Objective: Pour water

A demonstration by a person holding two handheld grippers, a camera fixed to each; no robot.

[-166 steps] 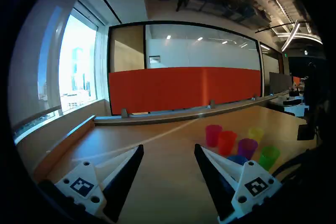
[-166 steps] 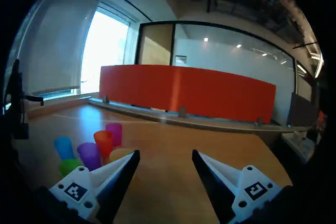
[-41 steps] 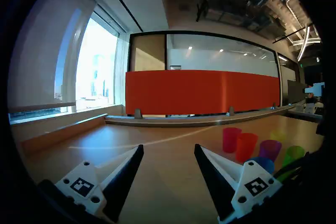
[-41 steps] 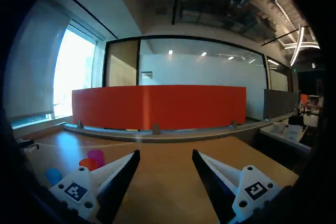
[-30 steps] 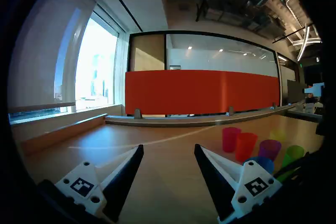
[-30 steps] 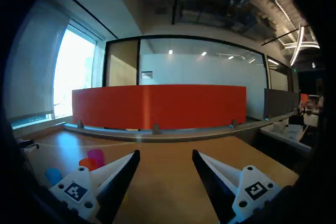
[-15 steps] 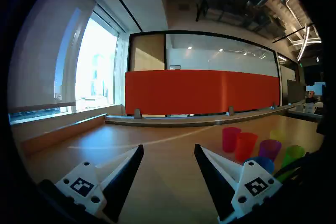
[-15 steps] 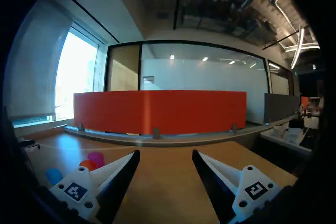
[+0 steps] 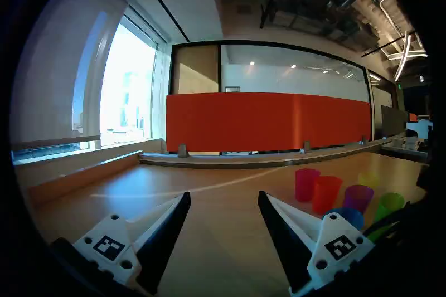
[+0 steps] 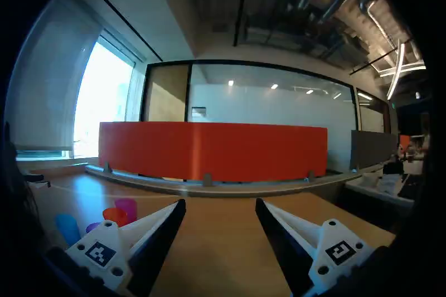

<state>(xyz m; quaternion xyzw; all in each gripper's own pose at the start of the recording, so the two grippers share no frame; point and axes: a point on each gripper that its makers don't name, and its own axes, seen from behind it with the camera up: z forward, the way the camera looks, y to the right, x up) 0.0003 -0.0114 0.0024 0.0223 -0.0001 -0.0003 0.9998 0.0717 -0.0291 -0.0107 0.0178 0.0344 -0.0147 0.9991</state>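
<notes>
In the left gripper view a bright window (image 9: 125,102) stands at the far left, and an orange partition (image 9: 267,121) runs along the far edge of the wooden table (image 9: 223,258). The left gripper (image 9: 223,193) hangs low over the table, its two fingers spread wide with only bare wood between them. The cups (image 9: 329,196) stand upright in a cluster to the right of the gripper, ahead of its right finger and outside the gap. The pink cup (image 9: 306,184) is nearest the middle, with the orange cup (image 9: 326,194) just beside it. Then come the purple cup (image 9: 358,198), the yellow cup (image 9: 368,179) behind it, and the green cup (image 9: 388,205) farthest right. The blue cup (image 9: 347,215) sits closest, partly hidden by the right finger. What the cups hold cannot be told.

In the right gripper view the cups lie at the lower left, beside and partly behind the left finger. From left to right they are the blue cup (image 10: 67,227), a sliver of the purple cup (image 10: 93,225), the orange cup (image 10: 115,216) and the pink cup (image 10: 128,207). The right gripper (image 10: 220,201) also has its fingers well apart, holding nothing, with bare table ahead as far as the partition (image 10: 212,149). Desks (image 10: 390,183) show at the far right.
</notes>
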